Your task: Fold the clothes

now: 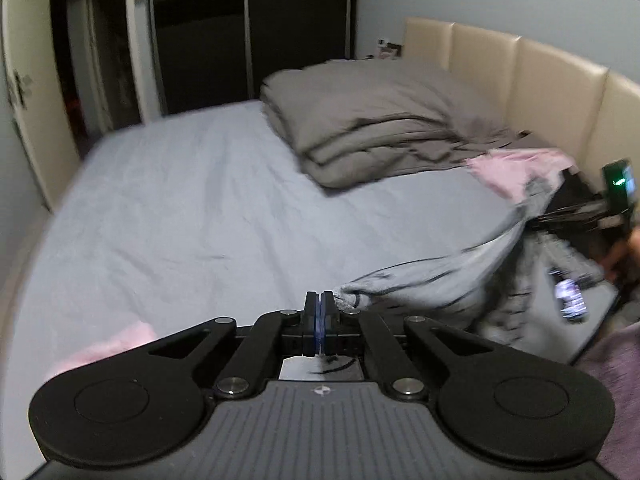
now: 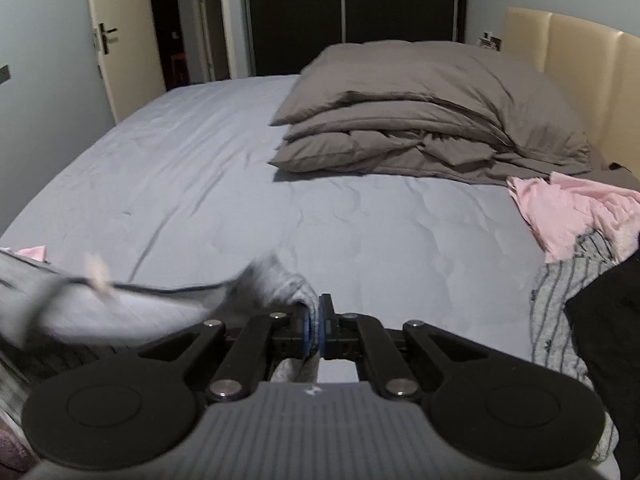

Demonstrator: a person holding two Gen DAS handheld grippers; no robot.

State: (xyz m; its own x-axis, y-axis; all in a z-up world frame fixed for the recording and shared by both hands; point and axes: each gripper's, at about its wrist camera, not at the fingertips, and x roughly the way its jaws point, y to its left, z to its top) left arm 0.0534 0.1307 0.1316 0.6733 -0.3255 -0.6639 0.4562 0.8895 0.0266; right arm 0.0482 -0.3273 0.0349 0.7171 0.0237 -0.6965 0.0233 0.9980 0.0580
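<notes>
— Grey striped garment [image 1: 436,280] hangs stretched over the bed [image 1: 200,200], its long edge running between my two claws.

— Grips?

— Left gripper [image 1: 319,304] is clamped tight on one corner, right gripper [image 2: 316,328] pinches the other. My right view alone shows the waiting pile [image 2: 568,280]; the left shows the span.

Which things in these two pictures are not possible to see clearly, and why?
- Grey garment: right wrist view, its left part is smeared by motion blur; its type is unclear.
- Left gripper: left wrist view, jaws shut; whether cloth is pinched between them is unclear.
- Black item: right wrist view, cut off by the right edge.
- Right gripper: left wrist view, blurred at the edge.
</notes>
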